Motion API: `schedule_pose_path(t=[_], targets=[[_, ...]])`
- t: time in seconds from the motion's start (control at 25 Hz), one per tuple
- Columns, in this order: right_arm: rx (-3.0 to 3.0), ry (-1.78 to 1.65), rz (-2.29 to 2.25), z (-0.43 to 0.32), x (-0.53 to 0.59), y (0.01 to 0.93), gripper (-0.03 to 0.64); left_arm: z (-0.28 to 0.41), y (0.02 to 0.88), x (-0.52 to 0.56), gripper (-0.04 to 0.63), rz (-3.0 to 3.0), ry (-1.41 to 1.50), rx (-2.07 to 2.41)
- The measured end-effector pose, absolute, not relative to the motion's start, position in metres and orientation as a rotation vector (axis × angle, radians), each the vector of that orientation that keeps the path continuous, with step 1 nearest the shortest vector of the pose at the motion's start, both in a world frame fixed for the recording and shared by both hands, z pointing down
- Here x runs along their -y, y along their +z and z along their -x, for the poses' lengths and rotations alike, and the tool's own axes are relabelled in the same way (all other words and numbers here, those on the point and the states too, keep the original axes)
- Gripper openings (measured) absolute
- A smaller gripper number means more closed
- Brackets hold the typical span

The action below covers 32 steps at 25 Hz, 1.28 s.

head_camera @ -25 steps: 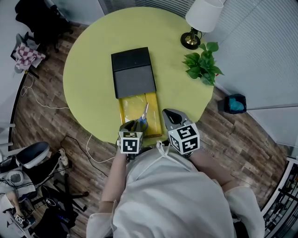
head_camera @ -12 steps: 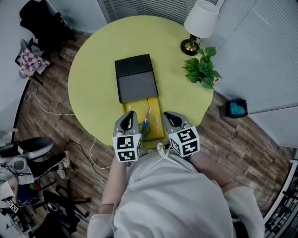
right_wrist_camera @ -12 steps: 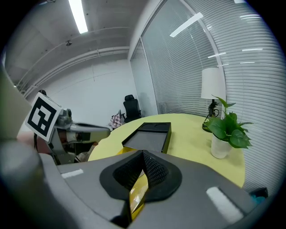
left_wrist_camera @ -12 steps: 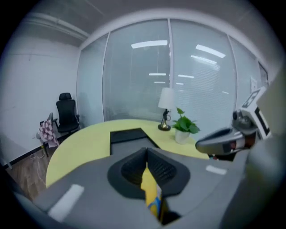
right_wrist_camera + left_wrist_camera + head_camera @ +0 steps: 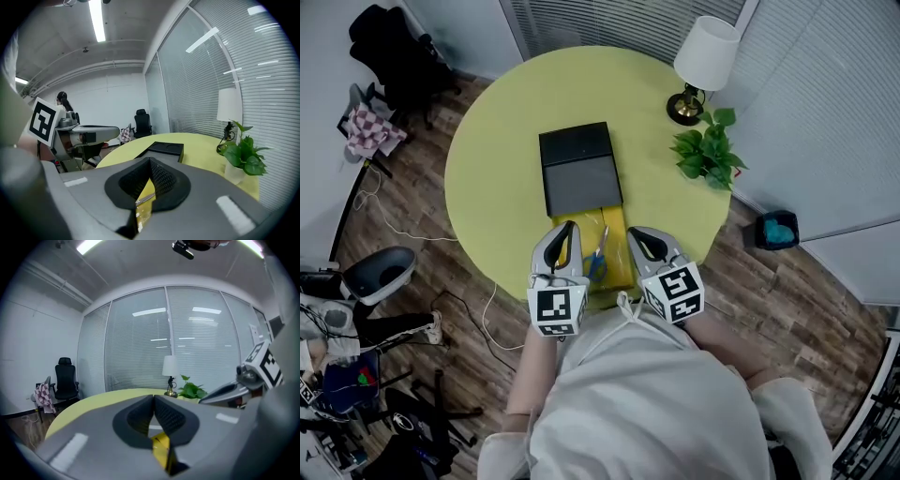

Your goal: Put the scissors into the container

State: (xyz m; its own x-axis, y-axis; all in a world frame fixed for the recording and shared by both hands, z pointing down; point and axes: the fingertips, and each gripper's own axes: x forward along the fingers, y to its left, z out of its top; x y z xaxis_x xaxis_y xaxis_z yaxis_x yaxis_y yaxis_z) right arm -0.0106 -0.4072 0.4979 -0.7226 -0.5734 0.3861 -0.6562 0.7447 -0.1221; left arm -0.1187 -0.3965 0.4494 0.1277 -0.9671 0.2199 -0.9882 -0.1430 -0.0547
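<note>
Both tongs are clenched on nothing: the left tongs (image 5: 569, 228) and right tongs (image 5: 634, 231) hover side by side, and the scissors (image 5: 598, 259) lie between and below them in the yellow container (image 5: 614, 230). The placing looks finished, so the next move is probably just to draw both tongs back clear.
</note>
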Motion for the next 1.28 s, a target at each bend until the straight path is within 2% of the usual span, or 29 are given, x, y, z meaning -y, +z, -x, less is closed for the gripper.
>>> schedule_pose_path(t=[1.28], targets=[[2.582,0.318,-0.929,0.009,0.396,0.503,0.0,0.104,0.468,0.388,0.008,-2.29,0.369,1.844]])
